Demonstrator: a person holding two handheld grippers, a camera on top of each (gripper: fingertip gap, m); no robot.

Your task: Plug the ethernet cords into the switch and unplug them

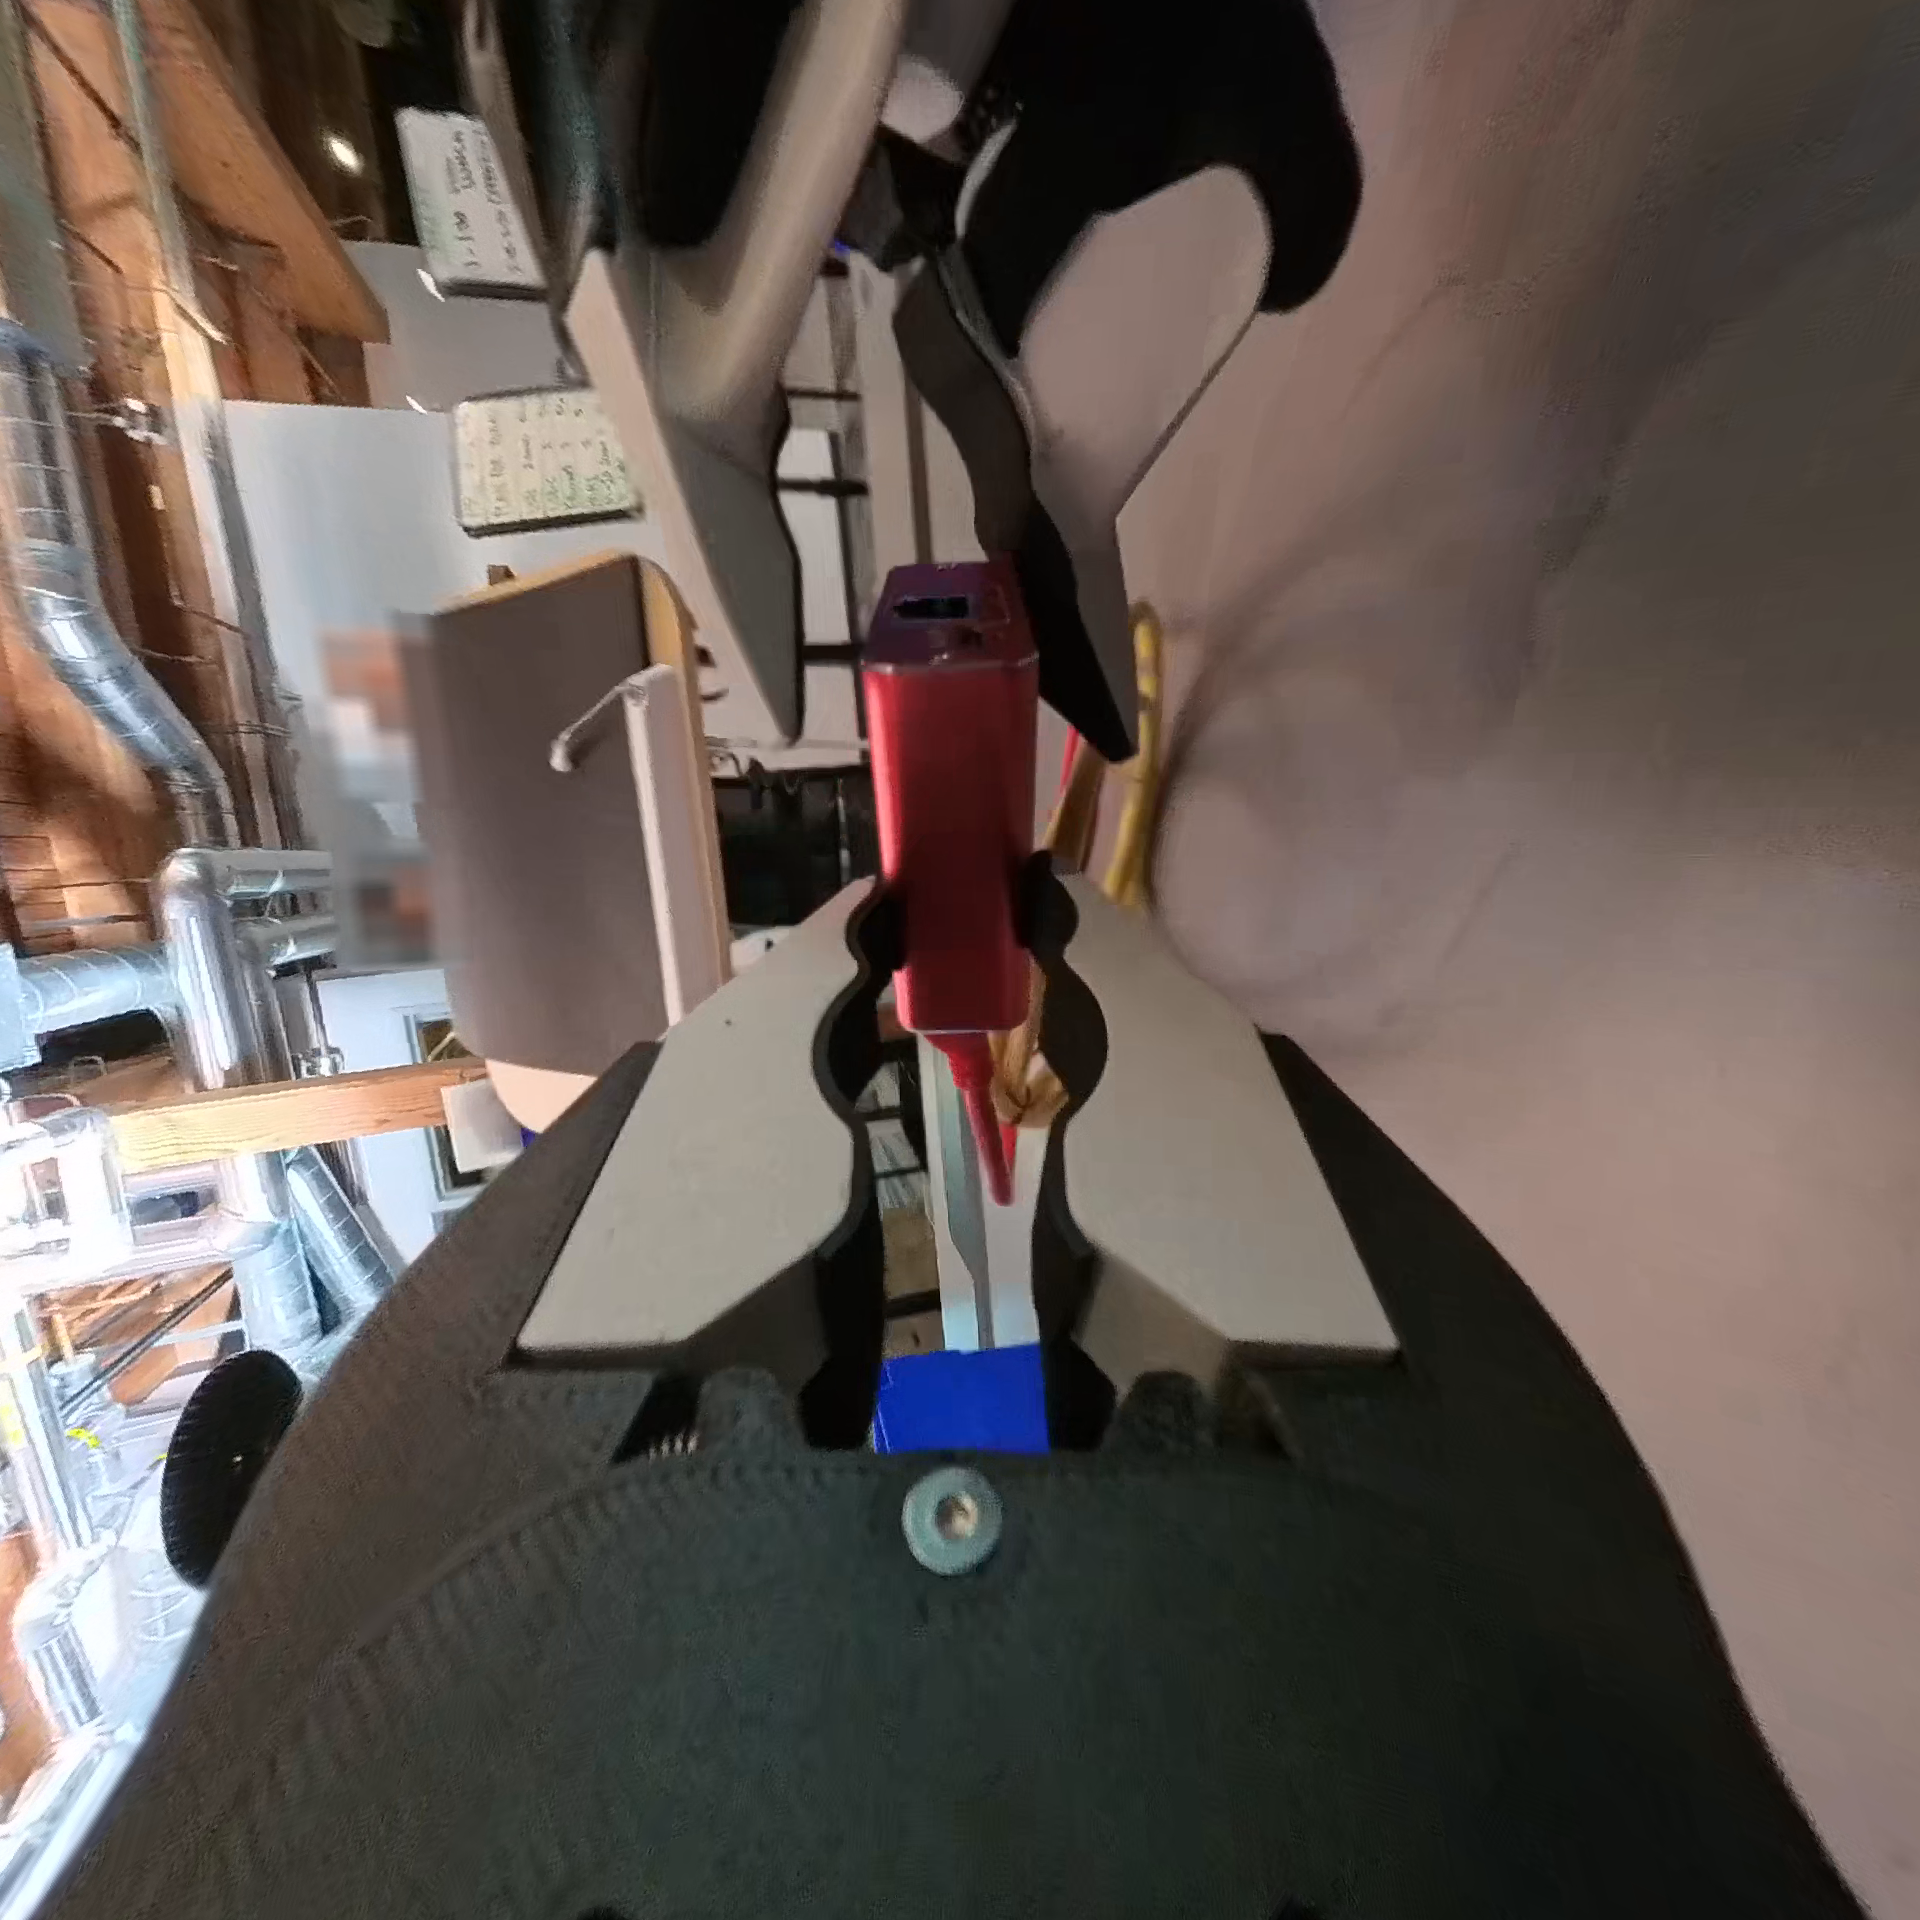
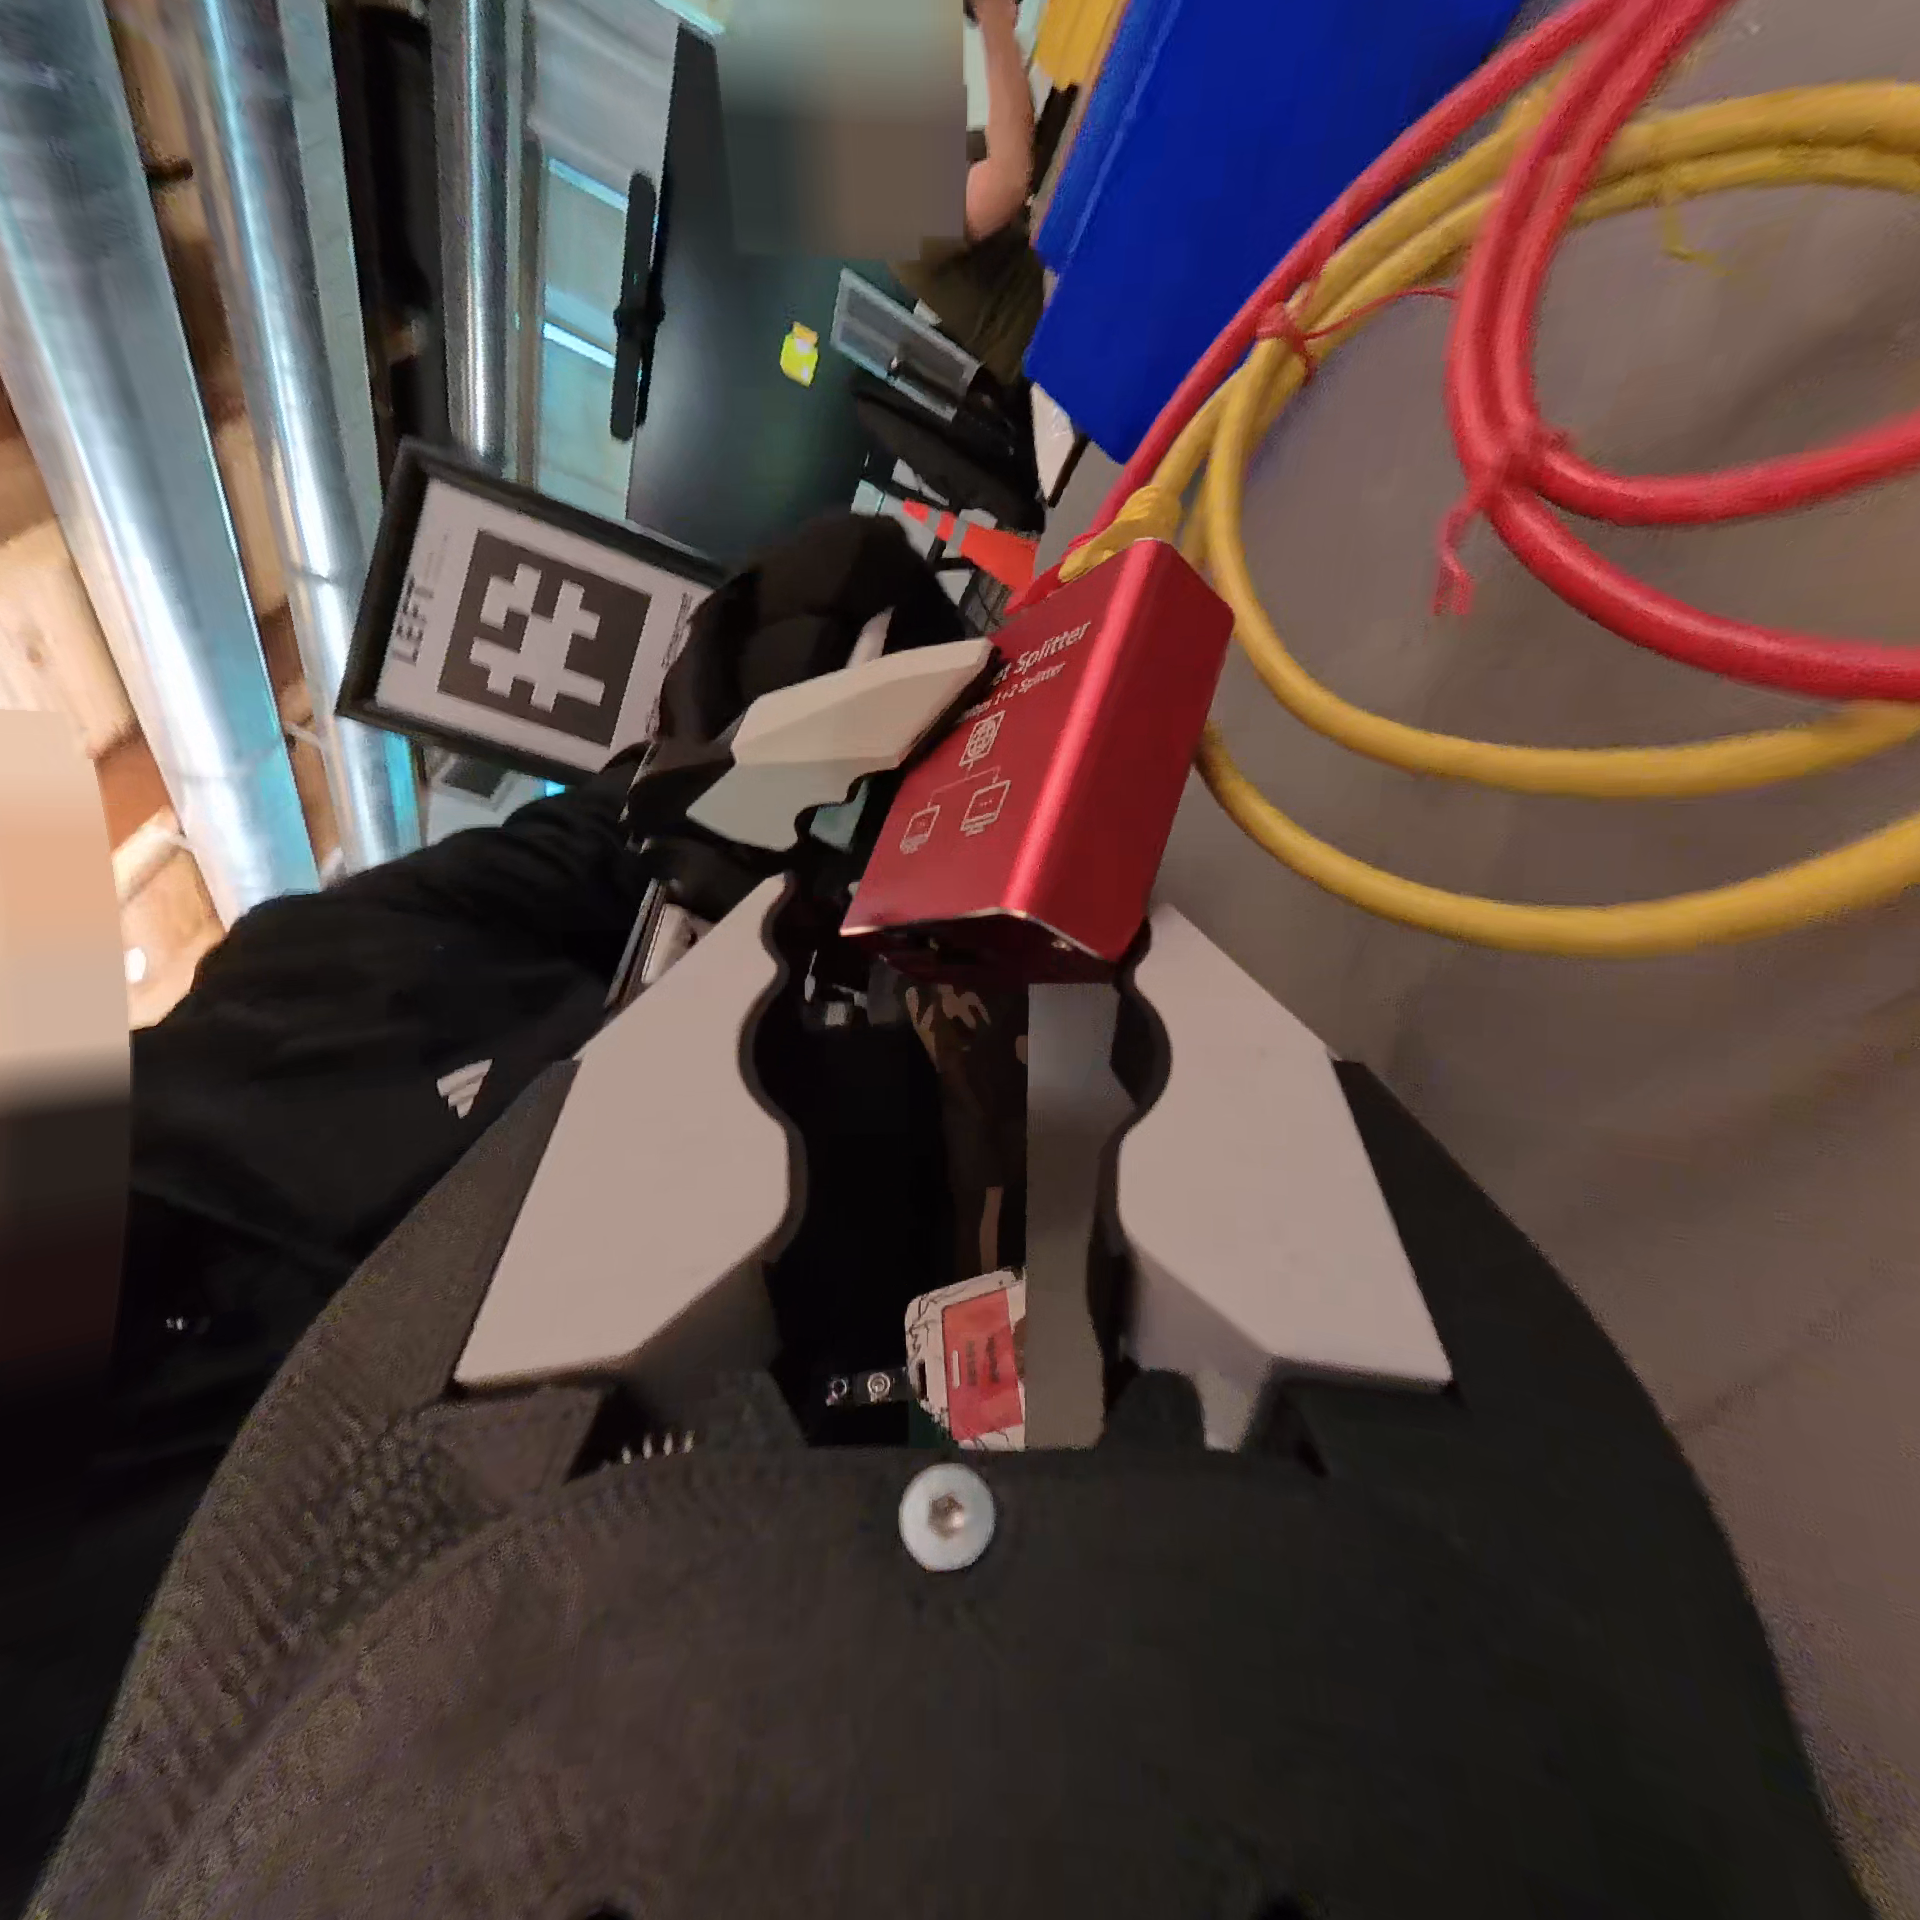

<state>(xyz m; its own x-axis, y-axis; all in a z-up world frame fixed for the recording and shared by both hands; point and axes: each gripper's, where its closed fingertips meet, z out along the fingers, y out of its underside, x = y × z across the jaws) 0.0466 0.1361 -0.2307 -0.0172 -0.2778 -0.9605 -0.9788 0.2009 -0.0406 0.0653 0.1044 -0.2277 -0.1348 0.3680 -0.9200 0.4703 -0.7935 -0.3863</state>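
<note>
A red metal switch [image 1: 951, 790] is clamped between the fingers of my left gripper [image 1: 961, 904], which is shut on it and holds it off the grey table. Its far end has an empty port [image 1: 935, 608]. A red cord [image 2: 1662, 623] and a yellow cord [image 2: 1455, 769] are plugged into its other end and loop over the table. My right gripper [image 2: 966, 920] is open and empty, its fingertips either side of the switch's [image 2: 1039, 769] free end. One white finger [image 2: 862, 717] of the left gripper shows pressed on the switch.
The grey table [image 2: 1558, 1299] fills the right side of both views. A blue bin [image 2: 1195, 208] stands beyond the cords. A framed black-and-white marker card [image 2: 530, 644], metal ducts and a person in the background lie off to the left. Only a small space, under 4 cm, lies between the two pairs of fingers.
</note>
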